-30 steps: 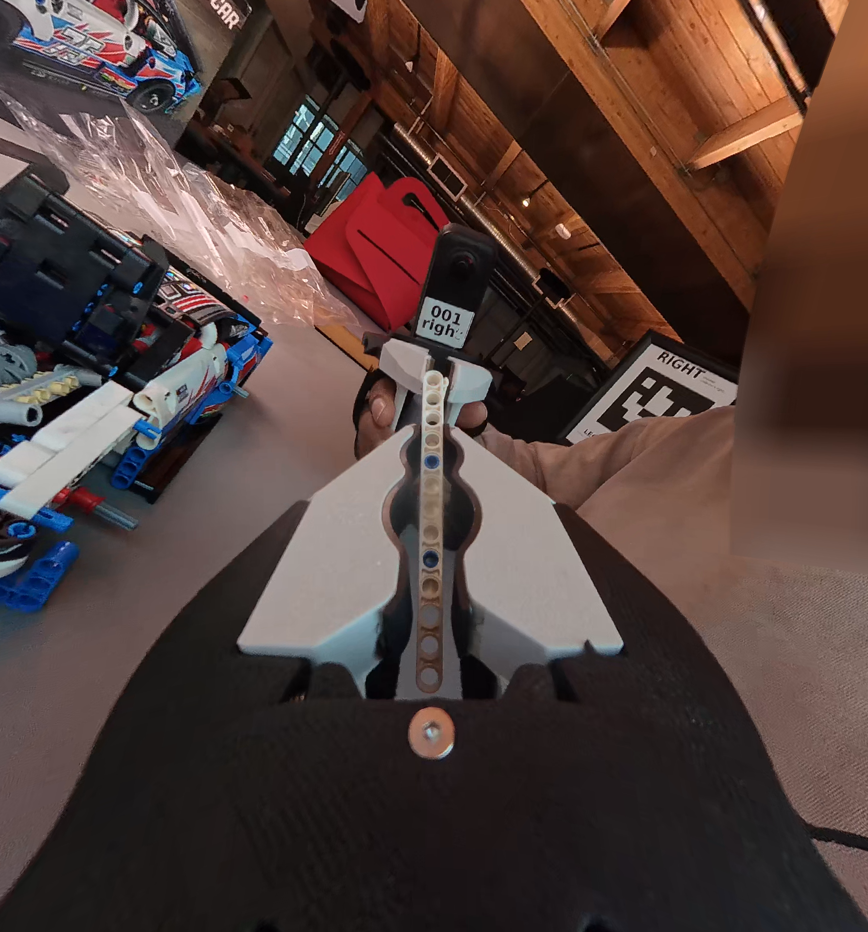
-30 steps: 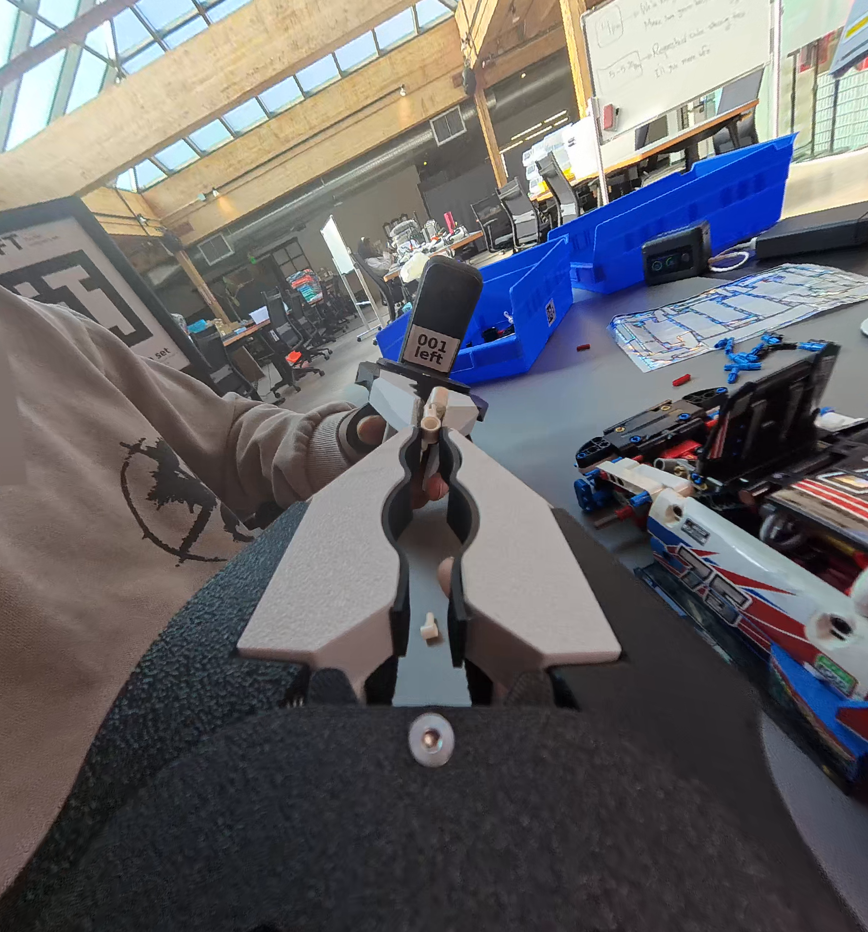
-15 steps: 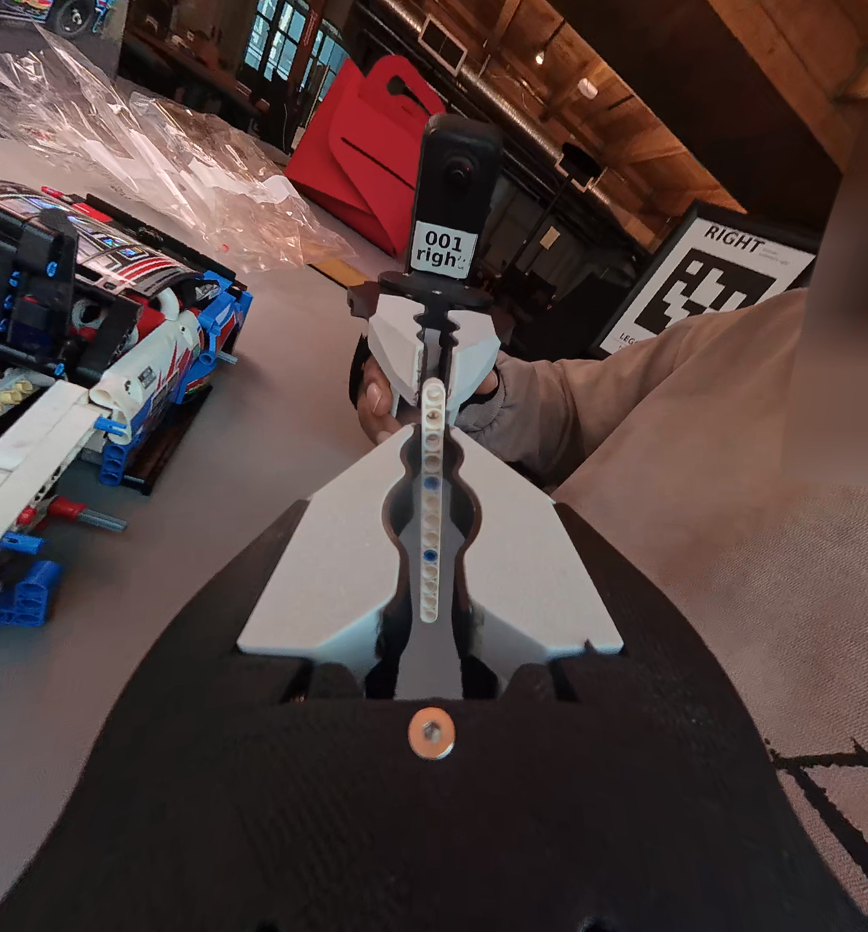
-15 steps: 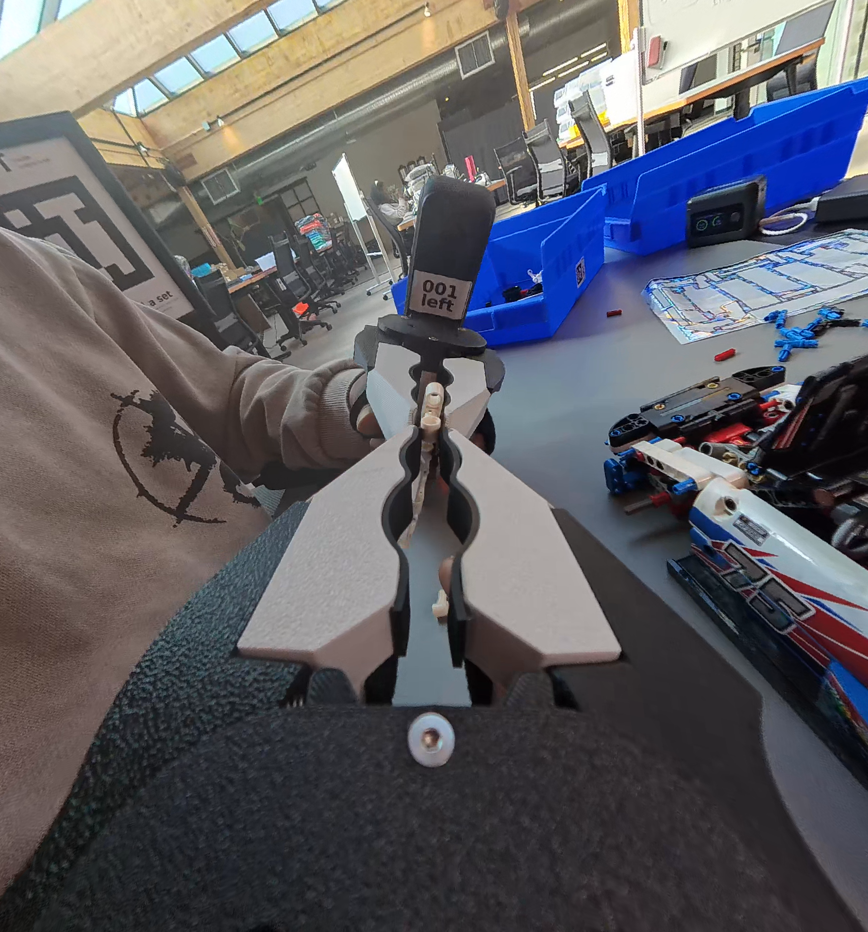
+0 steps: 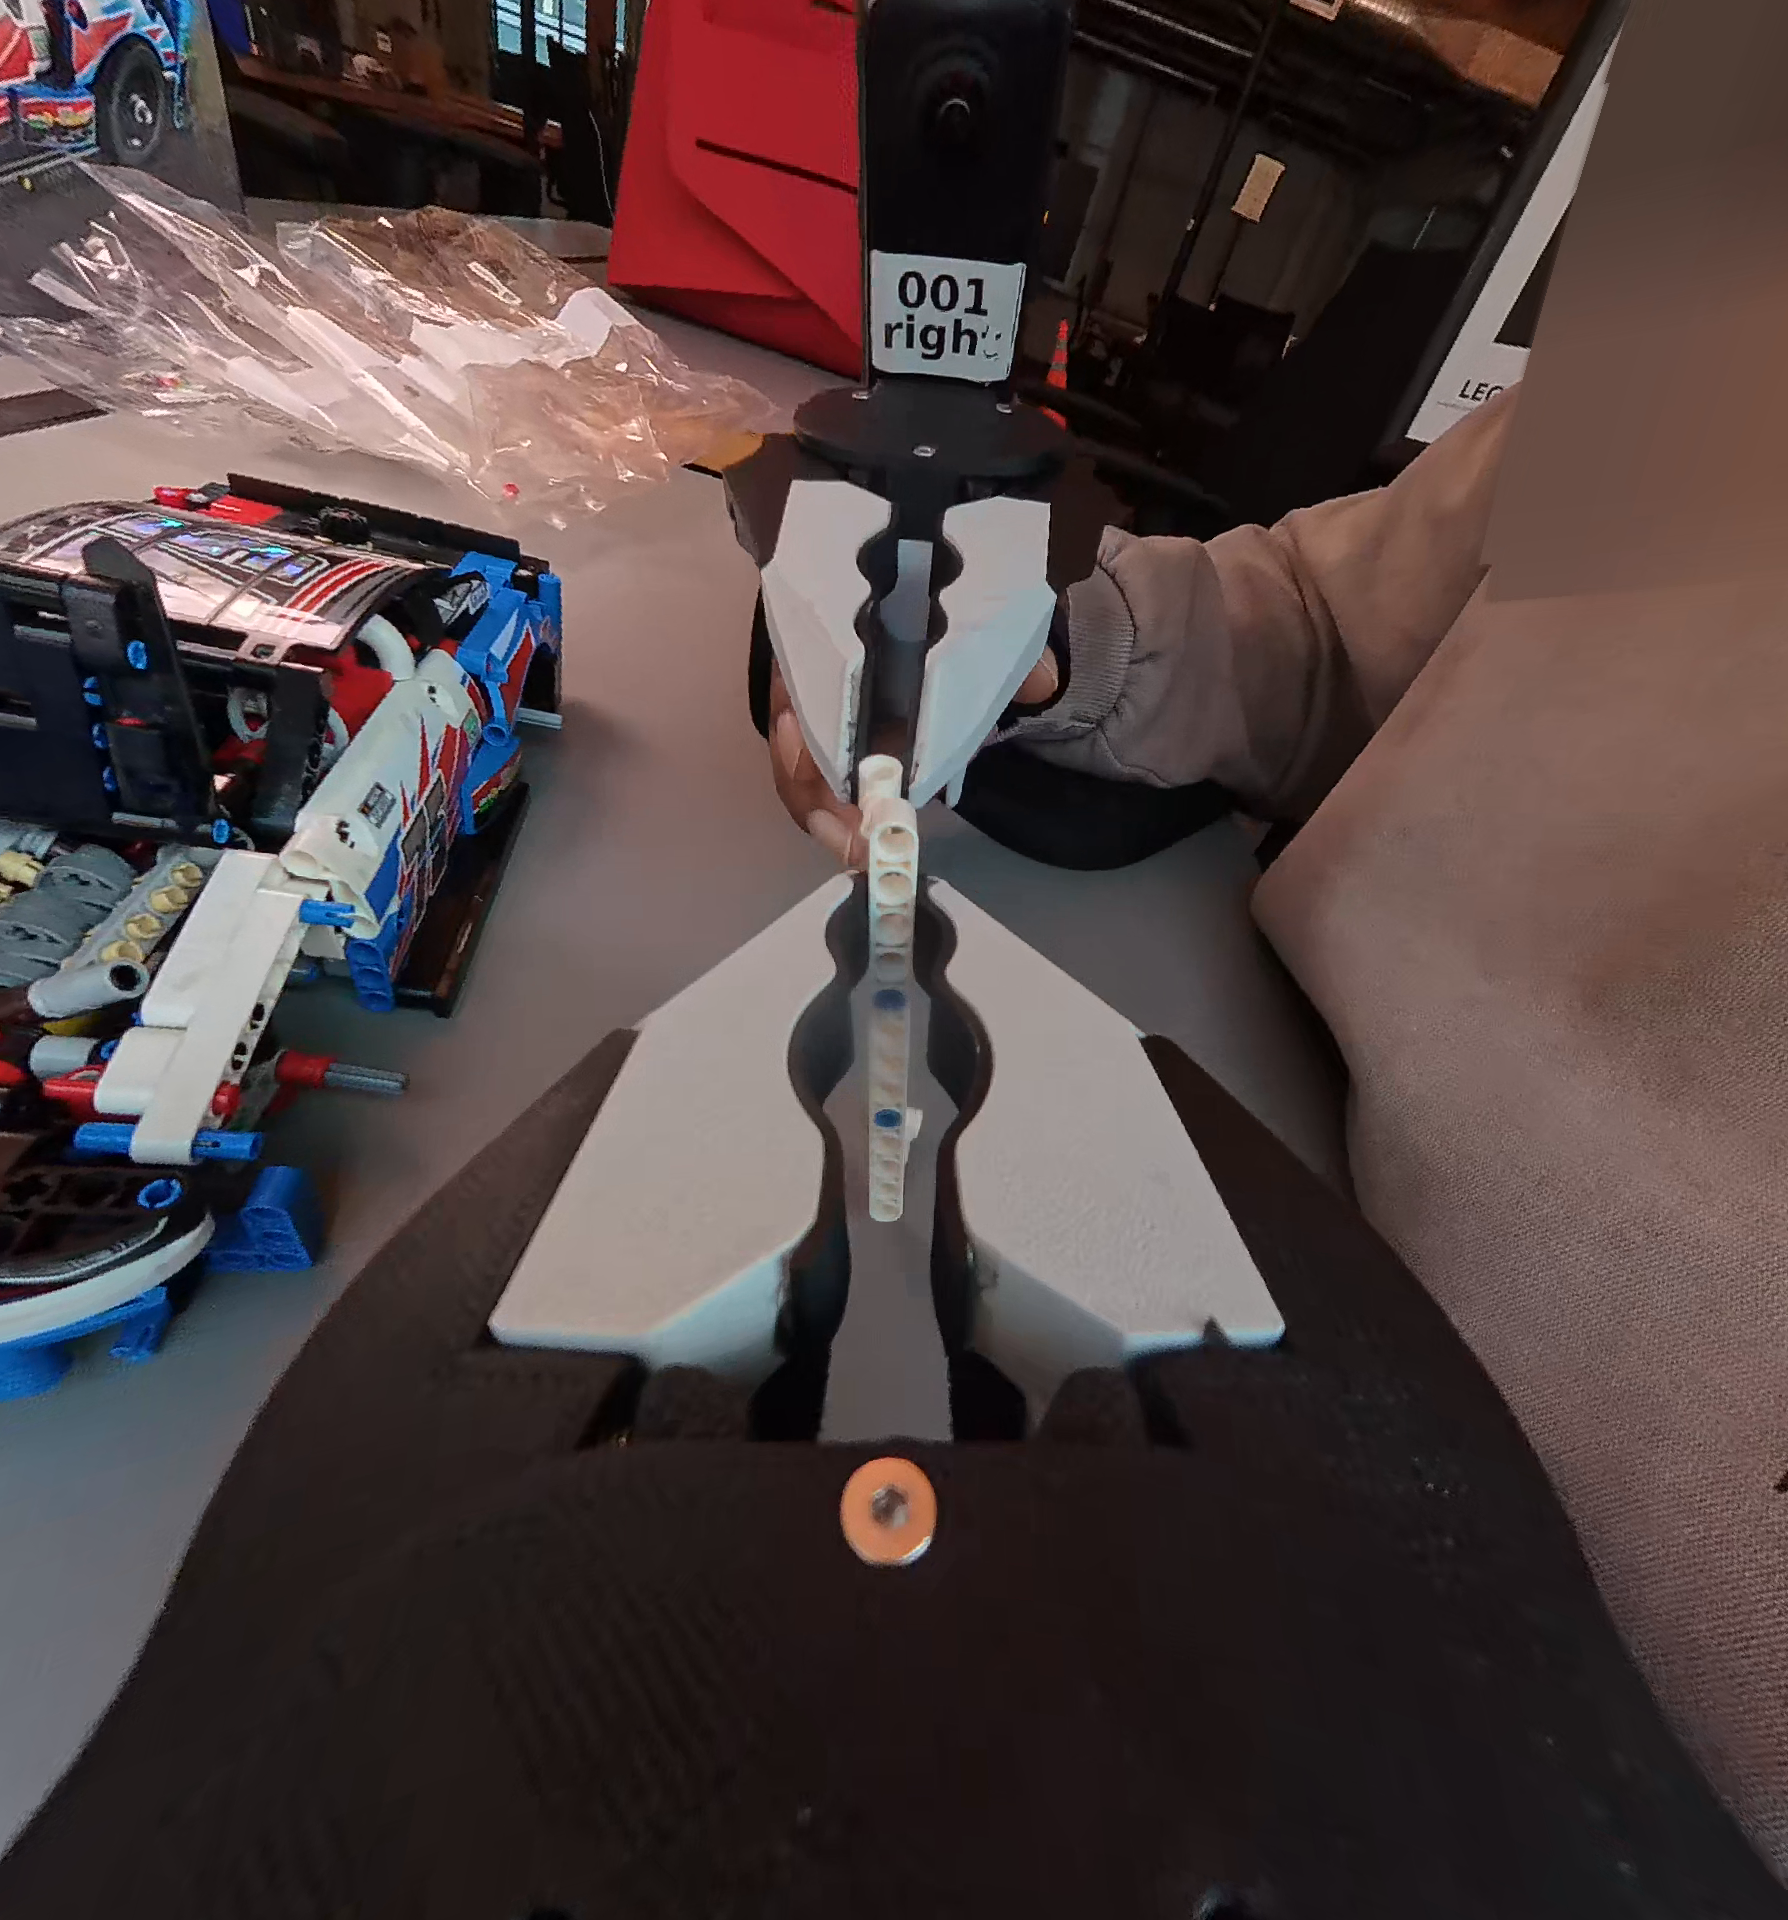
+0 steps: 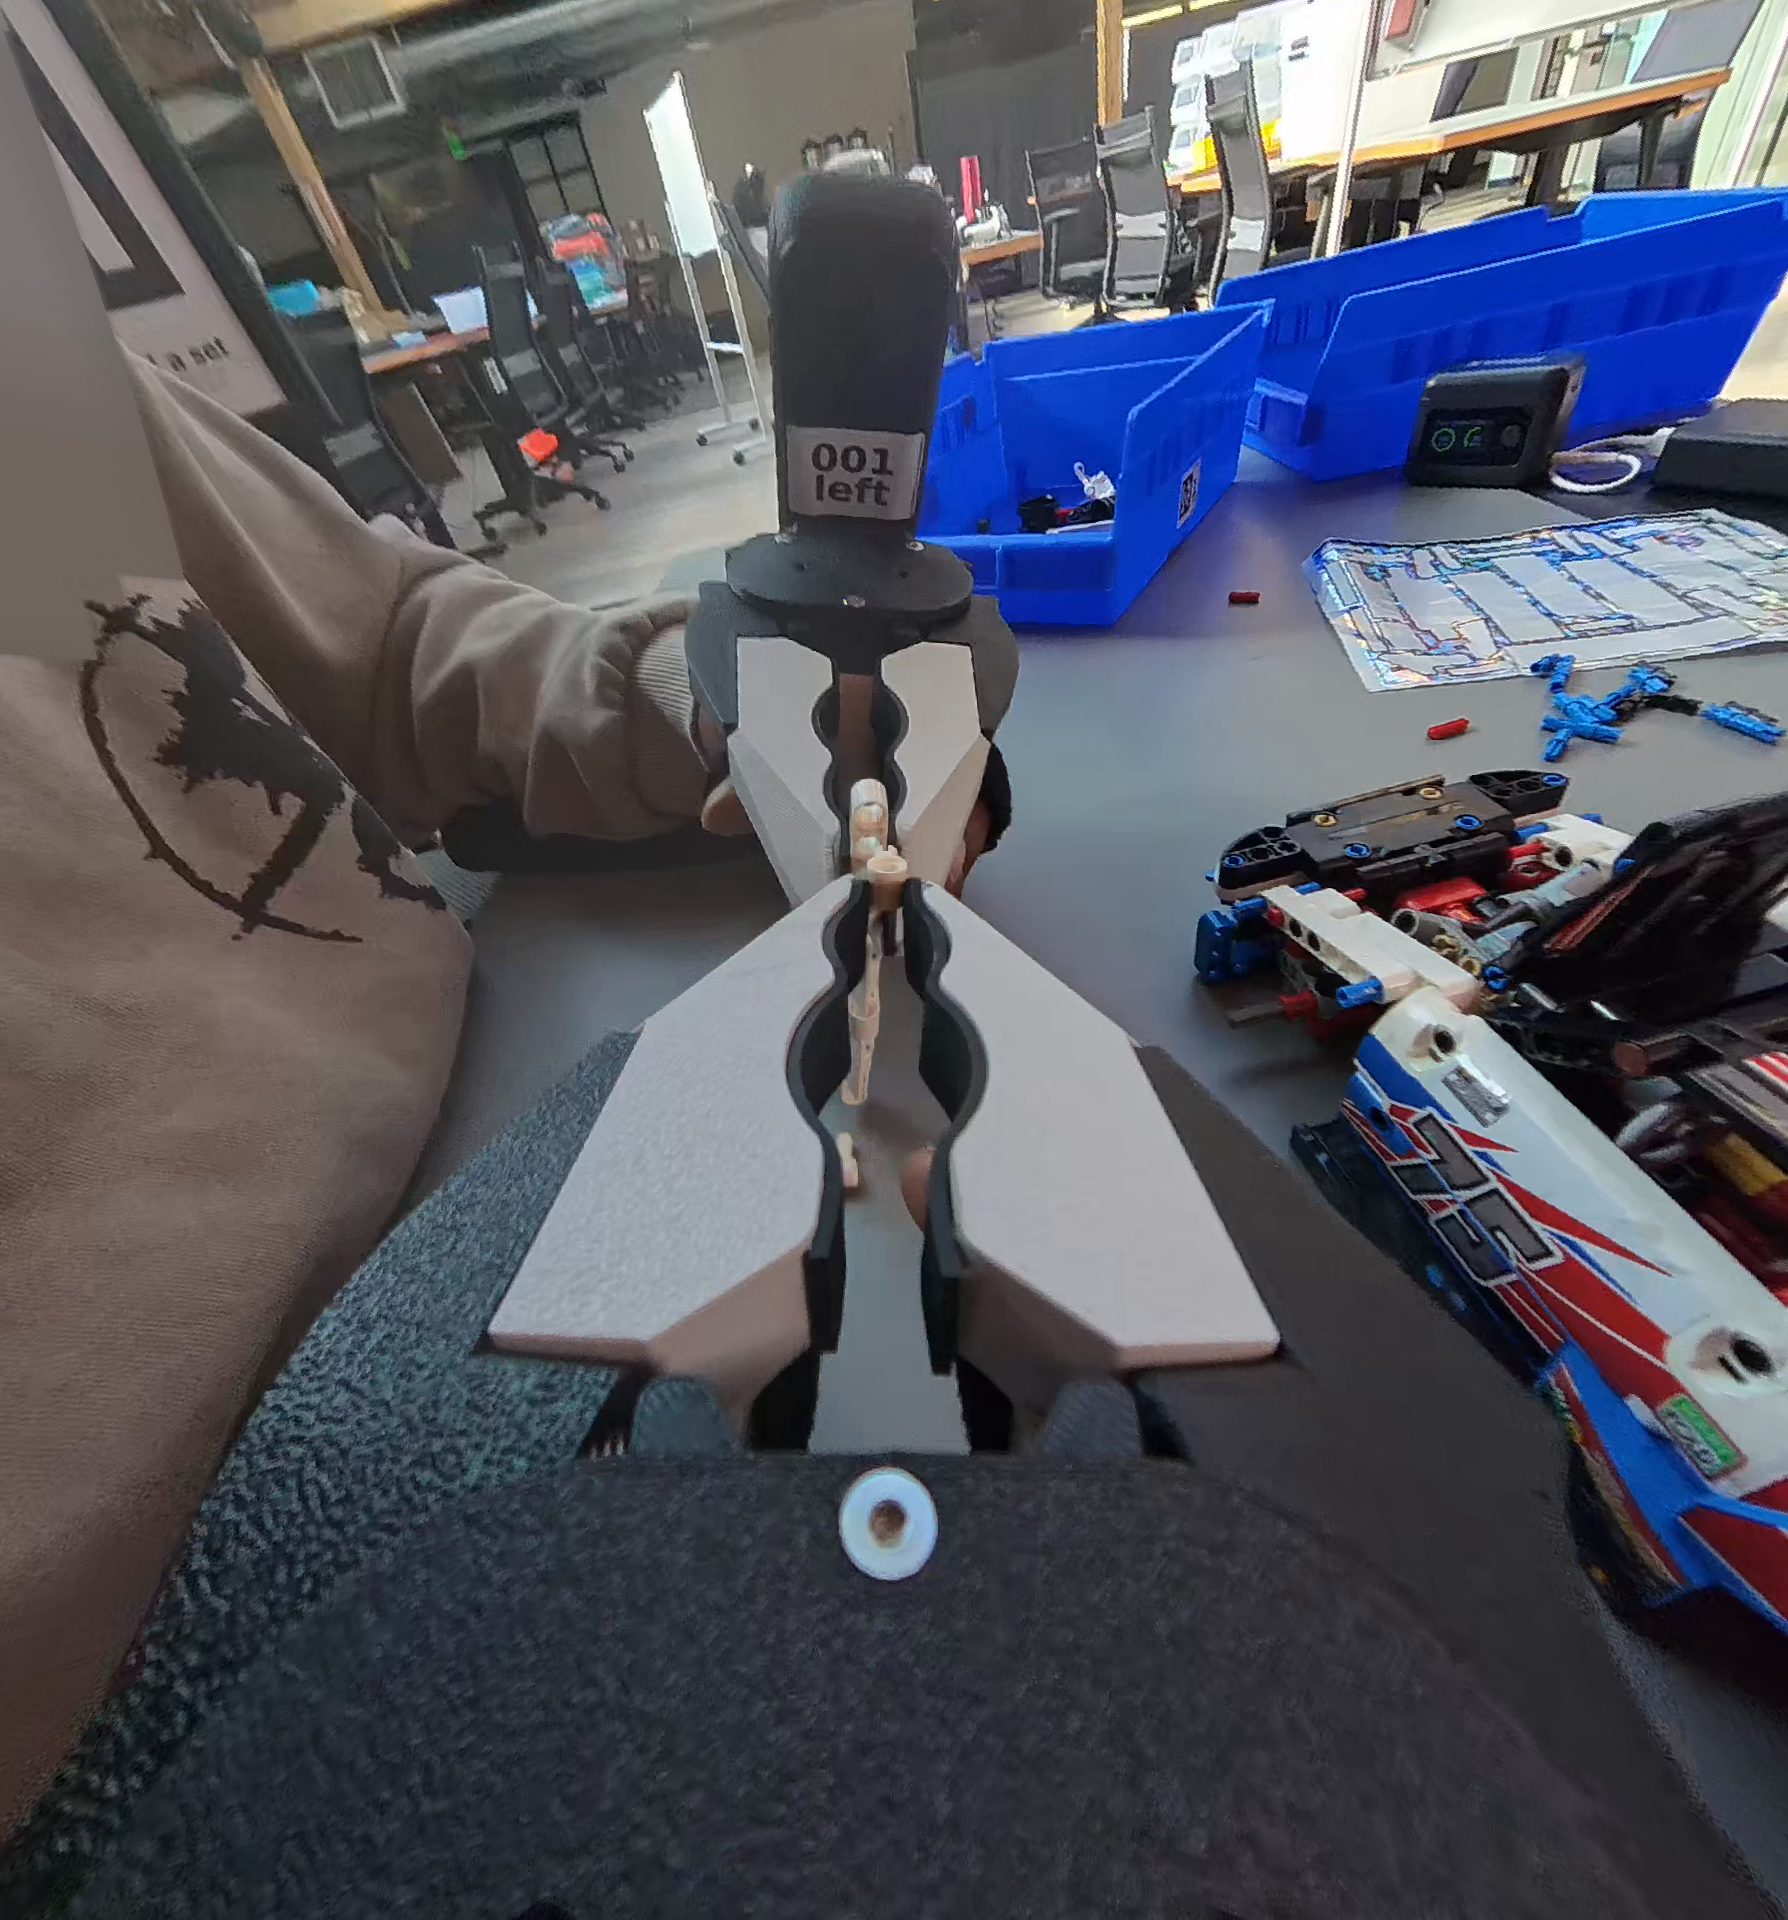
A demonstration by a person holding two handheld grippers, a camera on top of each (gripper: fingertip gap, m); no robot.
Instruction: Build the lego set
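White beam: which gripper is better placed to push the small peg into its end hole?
Right. The right gripper pinches the small peg at the tip of the white beam; the left gripper only grips the beam, steadying it.

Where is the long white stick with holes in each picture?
Left wrist view: the white beam sits in the centre, lengthwise between the left gripper's jaws.
Right wrist view: the same beam shows edge-on in the centre, thin, between the right gripper's jaws.
Shared landmark: the lego race car, left in one view, right in the other.
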